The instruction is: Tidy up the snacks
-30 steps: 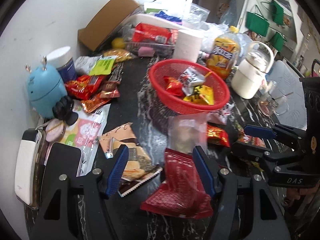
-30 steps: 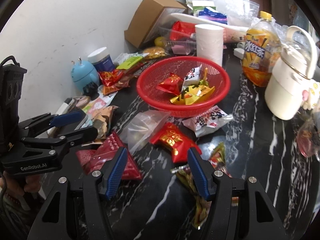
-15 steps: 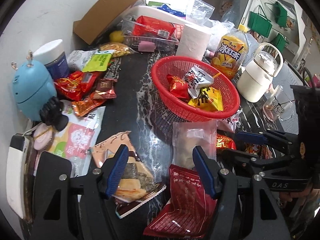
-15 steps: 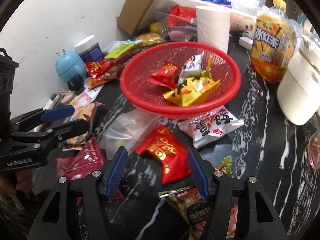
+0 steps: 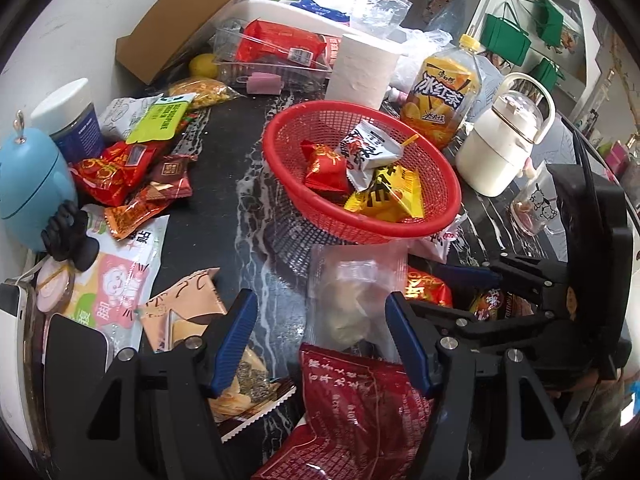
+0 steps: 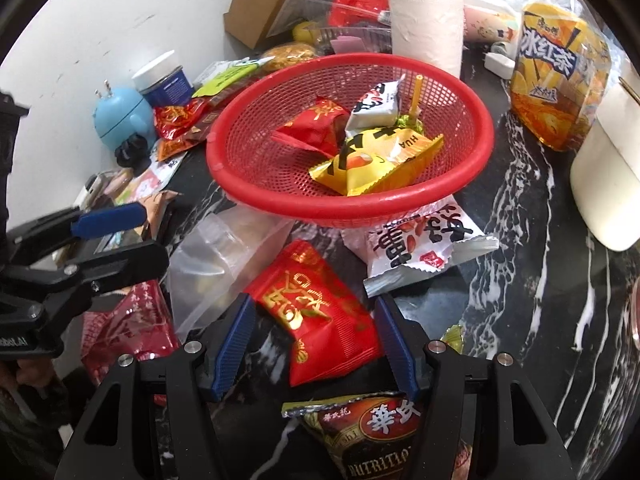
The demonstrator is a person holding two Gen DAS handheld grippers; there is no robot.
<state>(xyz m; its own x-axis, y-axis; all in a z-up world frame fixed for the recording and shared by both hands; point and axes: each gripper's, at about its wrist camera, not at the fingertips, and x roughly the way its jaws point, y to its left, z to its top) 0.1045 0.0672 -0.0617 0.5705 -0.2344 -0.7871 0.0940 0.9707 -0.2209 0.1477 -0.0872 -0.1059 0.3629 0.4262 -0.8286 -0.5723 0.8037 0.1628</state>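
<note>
right tool point(image 6: 316, 344) closing, straddling red packet point(image 6: 320, 312)

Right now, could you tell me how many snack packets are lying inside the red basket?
3 show: a red packet on the left, a white packet at the back, and a yellow packet in front. A green wrapper peeks from beneath, so more may be hidden in the red basket.

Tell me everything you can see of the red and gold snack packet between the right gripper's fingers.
The red snack packet is a glossy, crinkled pillow pouch with gold characters, lying flat and slanted on the black marble counter, just in front of the red basket. Its far corner overlaps a clear plastic bag. The right gripper straddles it, jaws just closing in; whether the pads already press its edges is unclear.
</note>
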